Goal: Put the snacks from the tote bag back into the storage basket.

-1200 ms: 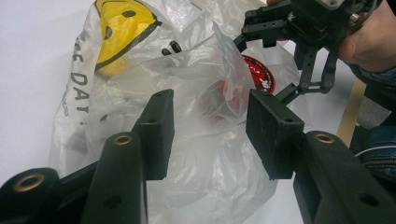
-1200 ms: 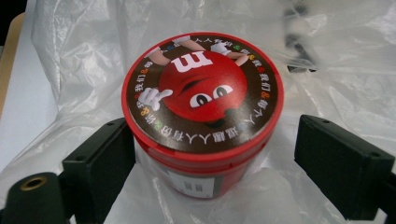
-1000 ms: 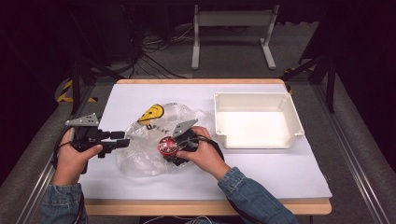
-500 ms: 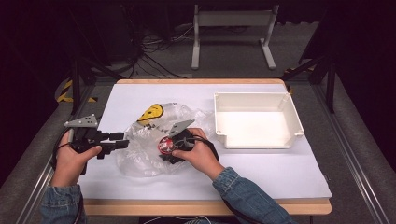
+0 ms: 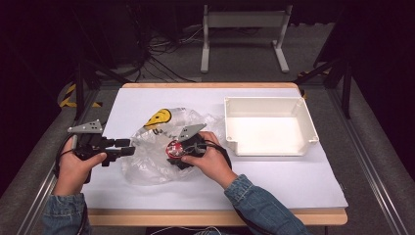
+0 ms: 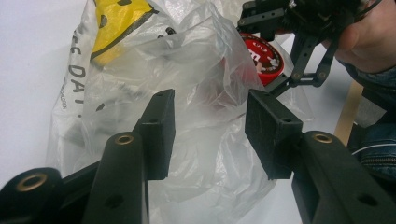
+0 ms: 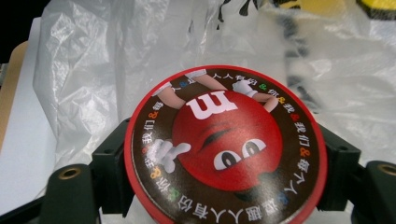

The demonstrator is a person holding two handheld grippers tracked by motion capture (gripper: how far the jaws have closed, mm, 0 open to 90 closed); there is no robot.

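Observation:
A round red M&M's tin (image 7: pixel 226 149) sits between the jaws of my right gripper (image 7: pixel 224 163), which is shut on its sides. In the high view the tin (image 5: pixel 173 148) and right gripper (image 5: pixel 183 152) are over a crumpled clear plastic bag (image 5: pixel 151 156) with a yellow smiley print (image 5: pixel 157 118). My left gripper (image 5: pixel 122 147) is open at the bag's left edge. In the left gripper view its jaws (image 6: pixel 210 126) stand apart in front of the bag (image 6: pixel 196 79), with the tin (image 6: pixel 264 56) held beyond.
An empty white tray (image 5: pixel 266 128) stands right of the bag on the white table cover (image 5: pixel 293 181). The table's wooden front edge (image 5: pixel 215 218) runs along the near side. Dark floor, cables and a stand lie beyond the table.
The right gripper with the tin has shifted slightly left, farther over the bag. The left gripper has stayed in place at the bag's left edge.

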